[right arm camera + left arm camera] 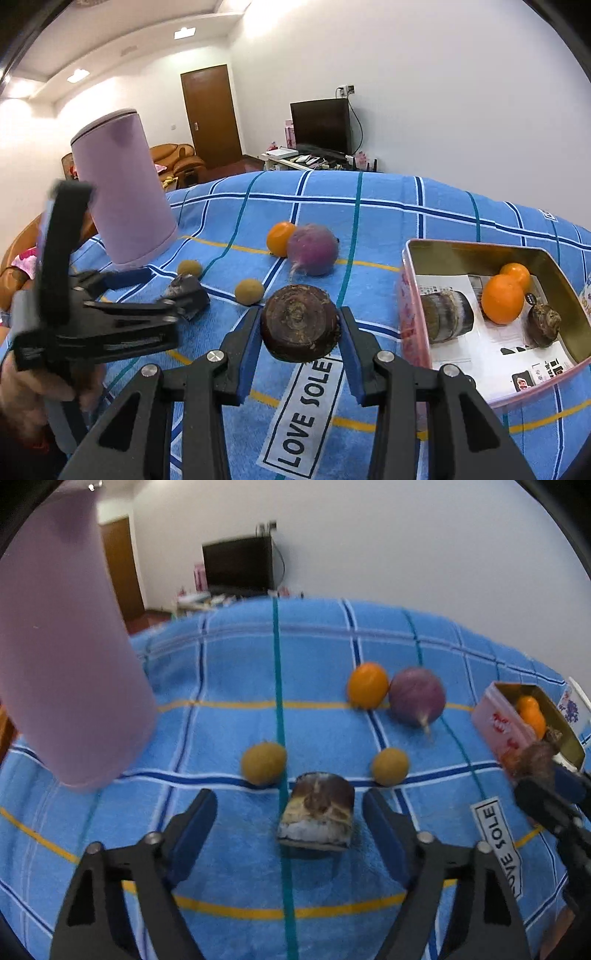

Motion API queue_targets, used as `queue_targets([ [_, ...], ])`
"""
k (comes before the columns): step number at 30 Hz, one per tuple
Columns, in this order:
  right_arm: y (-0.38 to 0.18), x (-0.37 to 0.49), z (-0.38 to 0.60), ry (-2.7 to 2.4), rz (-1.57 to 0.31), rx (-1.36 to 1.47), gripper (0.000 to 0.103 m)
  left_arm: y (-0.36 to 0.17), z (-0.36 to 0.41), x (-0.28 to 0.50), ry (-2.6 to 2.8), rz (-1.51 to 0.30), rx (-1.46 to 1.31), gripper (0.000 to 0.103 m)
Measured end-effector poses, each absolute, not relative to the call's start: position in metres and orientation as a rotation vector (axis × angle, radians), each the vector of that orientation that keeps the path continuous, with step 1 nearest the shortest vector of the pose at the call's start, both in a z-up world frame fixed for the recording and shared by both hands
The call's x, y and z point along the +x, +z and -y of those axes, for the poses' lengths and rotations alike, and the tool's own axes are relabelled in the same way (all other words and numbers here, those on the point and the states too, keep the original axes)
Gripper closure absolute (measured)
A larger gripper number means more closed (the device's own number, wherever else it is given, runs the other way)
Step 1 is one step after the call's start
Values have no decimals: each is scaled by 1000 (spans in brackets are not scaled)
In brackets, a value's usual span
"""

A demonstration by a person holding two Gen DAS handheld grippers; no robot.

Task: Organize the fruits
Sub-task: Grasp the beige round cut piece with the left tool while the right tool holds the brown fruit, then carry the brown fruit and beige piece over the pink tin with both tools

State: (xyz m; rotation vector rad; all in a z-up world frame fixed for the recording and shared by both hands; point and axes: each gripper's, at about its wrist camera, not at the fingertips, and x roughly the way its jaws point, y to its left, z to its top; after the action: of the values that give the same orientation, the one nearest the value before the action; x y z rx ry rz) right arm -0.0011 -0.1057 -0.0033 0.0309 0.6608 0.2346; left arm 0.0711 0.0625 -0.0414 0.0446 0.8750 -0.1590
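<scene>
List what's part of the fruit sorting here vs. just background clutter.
In play: pink tin with two oranges inside; loose orange, purple round fruit, two small yellow-brown fruits, brown chunk in right gripper, cut chunk between left gripper fingers.

Clutter: lilac canister, TV, sofa, door.

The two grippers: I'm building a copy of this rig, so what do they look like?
Both look alike. The left gripper and right gripper have black, angular linkage arms with triangular cut-outs, silver round pivot pins, and flat blue pads lining the inner faces of the fingers. From the right wrist view, the left one carries a black upright handle. No cables or sleeves show.
</scene>
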Motion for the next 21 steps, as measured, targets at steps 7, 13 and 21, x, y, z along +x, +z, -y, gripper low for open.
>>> queue_targets([
  [7,-8,3,104,252,-681,46,61,-42,-69,72,-218,-877,-15,65],
  [13,-2,-2,102,245,-627,43,61,-27,-94,48,-182,-770,-121,65],
  [21,9,-13,101,239,-514,36,61,-1,-101,12,-19,-535,-89,65],
])
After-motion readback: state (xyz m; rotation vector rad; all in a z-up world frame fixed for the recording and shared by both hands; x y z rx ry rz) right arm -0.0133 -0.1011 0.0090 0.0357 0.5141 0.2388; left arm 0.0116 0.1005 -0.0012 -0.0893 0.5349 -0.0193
